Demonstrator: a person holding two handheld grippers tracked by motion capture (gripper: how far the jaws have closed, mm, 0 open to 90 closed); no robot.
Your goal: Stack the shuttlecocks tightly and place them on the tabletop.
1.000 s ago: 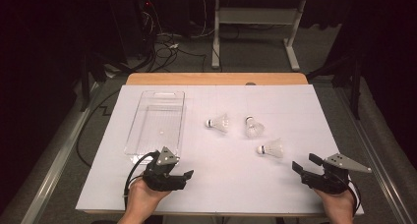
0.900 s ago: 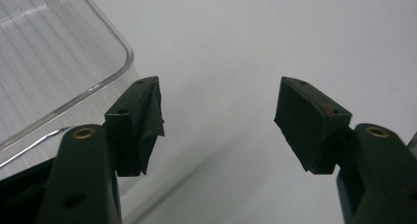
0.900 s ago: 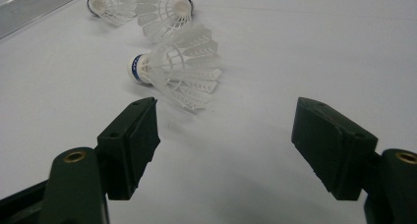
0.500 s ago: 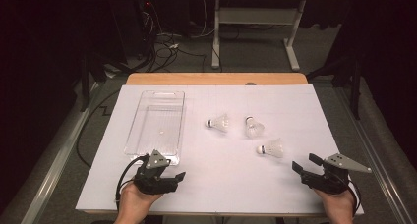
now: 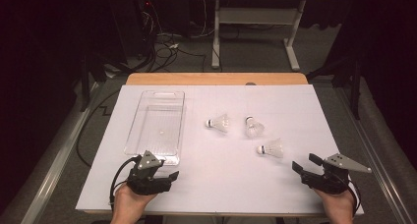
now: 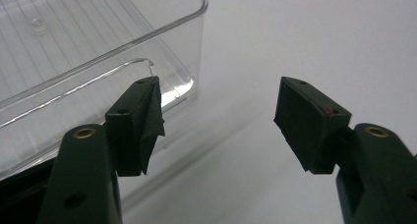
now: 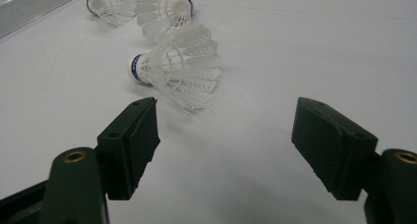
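Note:
Three white shuttlecocks lie on the white sheet right of centre: one (image 5: 219, 122) on the left, one (image 5: 253, 127) in the middle, one (image 5: 271, 148) nearest me. A clear plastic tray (image 5: 183, 121) stands at the left with nothing in it. My left gripper (image 5: 169, 179) rests open on the sheet just below the tray's near right corner, and its own view shows that corner (image 6: 147, 35) beside the open left gripper (image 6: 219, 121). My right gripper (image 5: 306, 163) sits open at the front right. In its view the right gripper (image 7: 223, 135) points at the nearest shuttlecock (image 7: 177, 69), a short way off.
The white sheet (image 5: 221, 189) covers a wooden table whose bare edge (image 5: 216, 79) shows at the back. Beyond it are a white desk frame (image 5: 255, 17) and cables (image 5: 162, 42) on a dark floor. Bare sheet lies between the two grippers.
My left gripper has slid left and a little toward me along the tray's near end. The right gripper and the shuttlecocks have stayed put.

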